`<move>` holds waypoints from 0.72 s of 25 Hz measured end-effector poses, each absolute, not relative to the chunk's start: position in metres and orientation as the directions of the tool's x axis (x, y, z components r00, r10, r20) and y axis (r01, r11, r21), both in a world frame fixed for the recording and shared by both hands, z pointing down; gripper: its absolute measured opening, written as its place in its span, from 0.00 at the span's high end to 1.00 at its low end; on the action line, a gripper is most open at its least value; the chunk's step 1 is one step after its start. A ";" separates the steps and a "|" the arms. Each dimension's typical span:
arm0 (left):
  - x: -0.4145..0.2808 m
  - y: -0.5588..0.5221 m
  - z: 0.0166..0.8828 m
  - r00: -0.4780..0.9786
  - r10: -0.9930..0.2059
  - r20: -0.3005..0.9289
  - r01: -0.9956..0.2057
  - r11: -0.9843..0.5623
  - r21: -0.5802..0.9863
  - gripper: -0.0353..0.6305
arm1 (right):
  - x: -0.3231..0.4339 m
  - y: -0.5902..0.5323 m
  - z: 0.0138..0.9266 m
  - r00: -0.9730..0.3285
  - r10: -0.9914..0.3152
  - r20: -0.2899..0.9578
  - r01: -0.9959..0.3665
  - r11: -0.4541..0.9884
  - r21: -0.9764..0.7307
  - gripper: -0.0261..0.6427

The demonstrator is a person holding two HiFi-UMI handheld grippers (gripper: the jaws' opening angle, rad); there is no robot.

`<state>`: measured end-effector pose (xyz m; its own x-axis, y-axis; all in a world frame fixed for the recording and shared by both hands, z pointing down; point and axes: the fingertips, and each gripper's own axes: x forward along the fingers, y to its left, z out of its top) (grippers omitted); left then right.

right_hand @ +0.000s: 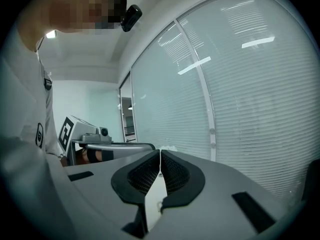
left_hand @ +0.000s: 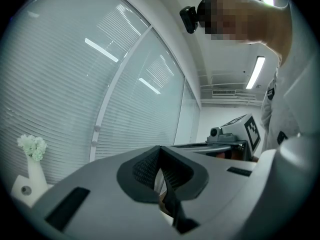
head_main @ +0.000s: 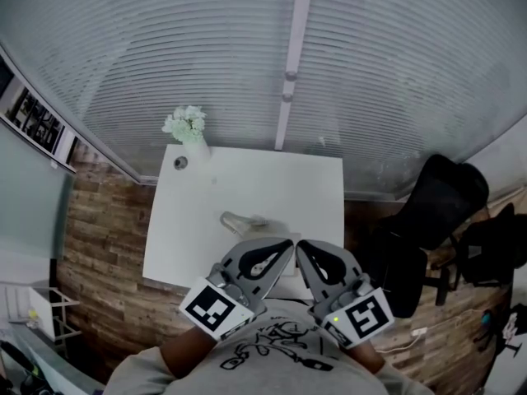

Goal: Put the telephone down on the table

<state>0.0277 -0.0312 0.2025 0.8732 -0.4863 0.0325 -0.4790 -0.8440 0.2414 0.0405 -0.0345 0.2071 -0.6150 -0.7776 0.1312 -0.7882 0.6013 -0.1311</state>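
- The left gripper [head_main: 286, 245] is held up close to the person's chest, and its jaws are pressed fully together with nothing between them. The left gripper view [left_hand: 160, 150] shows the two dark ribbed pads meeting at the tips.
- The right gripper [head_main: 301, 246] is beside it, and the two sets of tips nearly meet. Its jaws are also fully closed and empty, and the pads touch along their length in the right gripper view [right_hand: 160, 153].
- Each gripper shows in the other's camera, level with it and just to the side, with its marker cube facing out.
- The telephone [head_main: 242, 220] lies flat on the white table [head_main: 280, 179], in neither gripper. It is just beyond the left gripper's tips and slightly to their left, on the near half of the tabletop.
- A white vase [head_main: 194, 146] of pale flowers stands at the table's far-left corner, well beyond the left gripper. In the left gripper view it appears low at the left edge [left_hand: 33, 160].
- A small round grey disc [head_main: 180, 163] sits just beside the vase on its near-left side.
- Closed window blinds [head_main: 165, 64] fill the wall behind the table, ahead of both grippers.
- A black chair [head_main: 445, 196] stands to the right of the right gripper, off the table's right edge, on the wooden floor [head_main: 99, 220].
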 end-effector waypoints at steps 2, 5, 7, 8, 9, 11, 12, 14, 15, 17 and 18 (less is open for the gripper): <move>0.027 -0.030 0.202 0.873 -0.487 0.034 -0.480 -0.844 0.240 0.94 | 0.040 -0.034 0.207 -0.616 -0.777 0.128 -0.787 0.603 -0.131 0.90; 0.027 -0.029 0.203 0.872 -0.489 0.038 -0.483 -0.842 0.241 0.94 | 0.039 -0.034 0.206 -0.615 -0.778 0.126 -0.788 0.602 -0.128 0.90; 0.027 -0.031 0.203 0.871 -0.490 0.039 -0.484 -0.841 0.242 0.94 | 0.040 -0.036 0.206 -0.613 -0.780 0.125 -0.790 0.600 -0.128 0.90; 0.028 -0.031 0.203 0.871 -0.490 0.040 -0.485 -0.841 0.241 0.94 | 0.041 -0.036 0.205 -0.612 -0.781 0.125 -0.790 0.599 -0.129 0.90; 0.028 -0.031 0.202 0.871 -0.490 0.040 -0.485 -0.841 0.241 0.94 | 0.041 -0.036 0.205 -0.612 -0.781 0.125 -0.790 0.599 -0.130 0.90; 0.028 -0.030 0.202 0.871 -0.490 0.041 -0.485 -0.840 0.243 0.94 | 0.041 -0.035 0.204 -0.613 -0.781 0.125 -0.790 0.599 -0.132 0.90; 0.028 -0.030 0.203 0.871 -0.490 0.042 -0.485 -0.840 0.245 0.94 | 0.041 -0.035 0.203 -0.613 -0.781 0.124 -0.790 0.599 -0.134 0.90; 0.029 -0.031 0.203 0.870 -0.491 0.041 -0.485 -0.839 0.246 0.94 | 0.040 -0.035 0.203 -0.613 -0.781 0.118 -0.789 0.599 -0.135 0.90; 0.029 -0.031 0.204 0.870 -0.491 0.039 -0.485 -0.839 0.246 0.94 | 0.040 -0.036 0.203 -0.613 -0.782 0.115 -0.789 0.599 -0.136 0.90; 0.030 -0.032 0.204 0.870 -0.493 0.036 -0.485 -0.838 0.248 0.94 | 0.041 -0.036 0.203 -0.613 -0.782 0.112 -0.789 0.599 -0.135 0.90; 0.031 -0.032 0.205 0.869 -0.493 0.035 -0.485 -0.838 0.250 0.94 | 0.041 -0.036 0.203 -0.613 -0.782 0.111 -0.789 0.599 -0.135 0.90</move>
